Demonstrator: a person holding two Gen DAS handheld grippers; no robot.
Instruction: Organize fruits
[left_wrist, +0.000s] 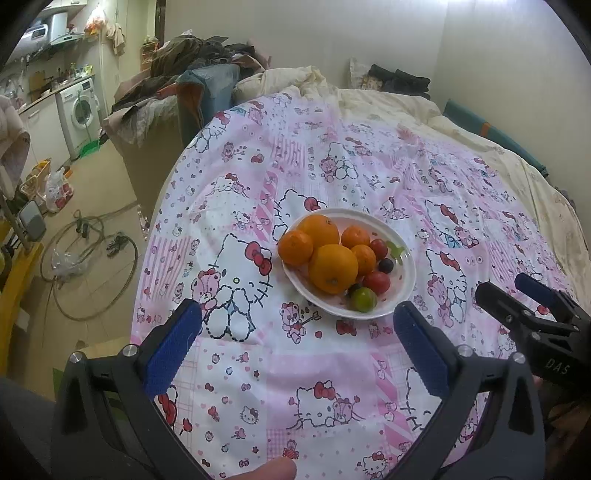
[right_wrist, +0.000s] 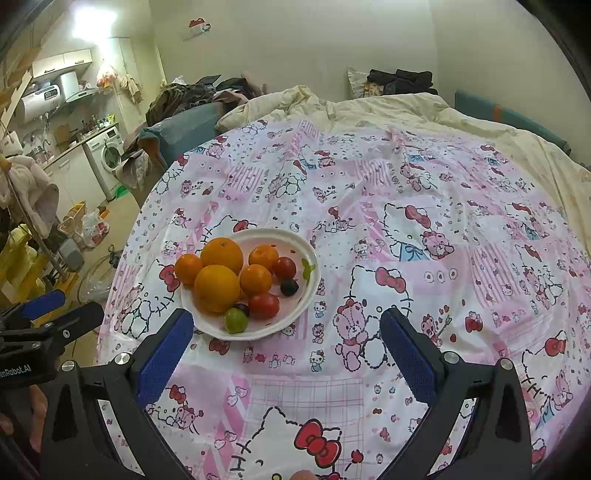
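A white plate (left_wrist: 404, 275) sits on a pink Hello Kitty sheet (left_wrist: 332, 387). It holds two big oranges (left_wrist: 332, 267), several tangerines (left_wrist: 295, 247), two red tomatoes (left_wrist: 376, 282), dark grapes (left_wrist: 386, 265) and a green fruit (left_wrist: 364, 299). My left gripper (left_wrist: 297, 325) is open and empty, just short of the plate. My right gripper (right_wrist: 286, 334) is open and empty, with the plate (right_wrist: 308, 291) ahead to its left. The right gripper also shows in the left wrist view (left_wrist: 517, 295), and the left gripper in the right wrist view (right_wrist: 59, 308).
The sheet (right_wrist: 406, 295) covers a bed with a cream quilt (left_wrist: 388, 99) at the far end. Left of the bed are a clothes-piled sofa (left_wrist: 184, 85), a hose (left_wrist: 85, 258) on the floor and a washing machine (left_wrist: 79, 110).
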